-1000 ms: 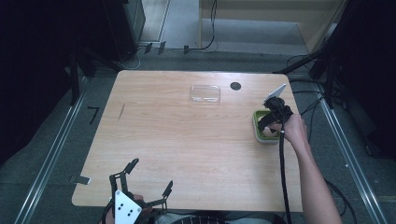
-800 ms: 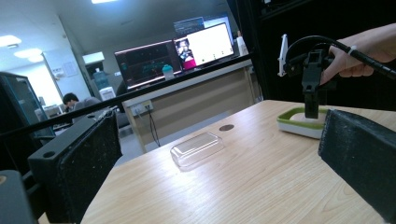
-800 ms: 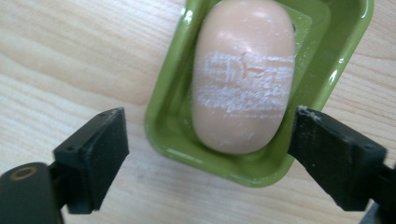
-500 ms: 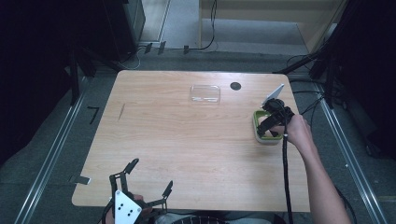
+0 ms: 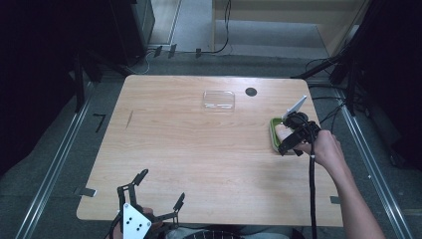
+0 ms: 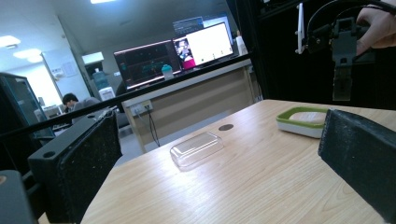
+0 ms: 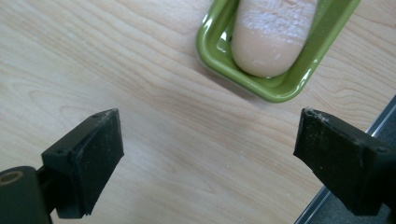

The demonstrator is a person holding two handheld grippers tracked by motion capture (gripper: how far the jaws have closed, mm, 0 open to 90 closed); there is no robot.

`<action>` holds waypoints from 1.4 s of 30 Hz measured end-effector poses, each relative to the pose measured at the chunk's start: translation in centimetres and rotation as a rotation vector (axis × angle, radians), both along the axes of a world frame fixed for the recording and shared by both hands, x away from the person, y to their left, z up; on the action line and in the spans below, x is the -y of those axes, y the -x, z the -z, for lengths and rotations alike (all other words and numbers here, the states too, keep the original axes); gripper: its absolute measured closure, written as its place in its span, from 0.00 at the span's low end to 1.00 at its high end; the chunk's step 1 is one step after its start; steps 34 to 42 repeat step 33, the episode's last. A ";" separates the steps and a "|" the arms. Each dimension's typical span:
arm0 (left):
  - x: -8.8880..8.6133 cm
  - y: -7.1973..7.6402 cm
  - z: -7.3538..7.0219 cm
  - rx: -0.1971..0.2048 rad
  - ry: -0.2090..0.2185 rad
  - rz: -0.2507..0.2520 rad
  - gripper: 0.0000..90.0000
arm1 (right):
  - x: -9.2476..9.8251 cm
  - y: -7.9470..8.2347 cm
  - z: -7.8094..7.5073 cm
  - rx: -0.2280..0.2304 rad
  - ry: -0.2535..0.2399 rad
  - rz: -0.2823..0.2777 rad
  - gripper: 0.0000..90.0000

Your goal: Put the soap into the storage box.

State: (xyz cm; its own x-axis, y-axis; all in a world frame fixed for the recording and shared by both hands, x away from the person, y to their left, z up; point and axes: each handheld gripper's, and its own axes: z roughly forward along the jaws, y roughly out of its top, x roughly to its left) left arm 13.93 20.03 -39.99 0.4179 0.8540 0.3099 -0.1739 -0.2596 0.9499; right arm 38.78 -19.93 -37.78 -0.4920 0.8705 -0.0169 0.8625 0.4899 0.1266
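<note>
My left gripper sits at the near left edge of the table, low over the pale wood, its jaws spread wide with only bare tabletop between them. Looking along it, I see the grain running smooth and unmarked toward a clear plastic lid lying flat near the far edge, a small dark disc just beyond it. Past the table there is a long desk carrying lit monitors, and a person seated at the far left under ceiling lights.

From above, the table stands on grey floor, with metal rails along both sides and cables trailing at the back.

Toward the right edge lies a green dish with a pale bar of soap inside it. My right gripper hangs just above the near side of that dish, jaws wide apart and holding nothing; in its own view the dish lies ahead of the jaws, close to the table's edge.
</note>
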 end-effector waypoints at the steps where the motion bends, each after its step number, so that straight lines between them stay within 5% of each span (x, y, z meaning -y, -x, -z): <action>1: 0.0 0.0 0.0 0.000 0.000 0.000 0.00 | -0.1 0.2 0.0 0.003 0.001 -0.005 0.09; 17: 0.0 0.0 0.0 0.001 -0.002 0.000 0.00 | -0.3 4.2 0.7 -0.005 0.063 -0.053 0.09; 33: 0.1 -0.1 0.0 -0.001 -0.003 -0.001 0.00 | -0.1 9.1 4.3 -0.005 0.048 -0.140 0.10; 42: 0.1 -0.1 0.0 -0.001 -0.003 -0.001 0.00 | -0.1 9.1 4.3 -0.005 0.048 -0.140 0.10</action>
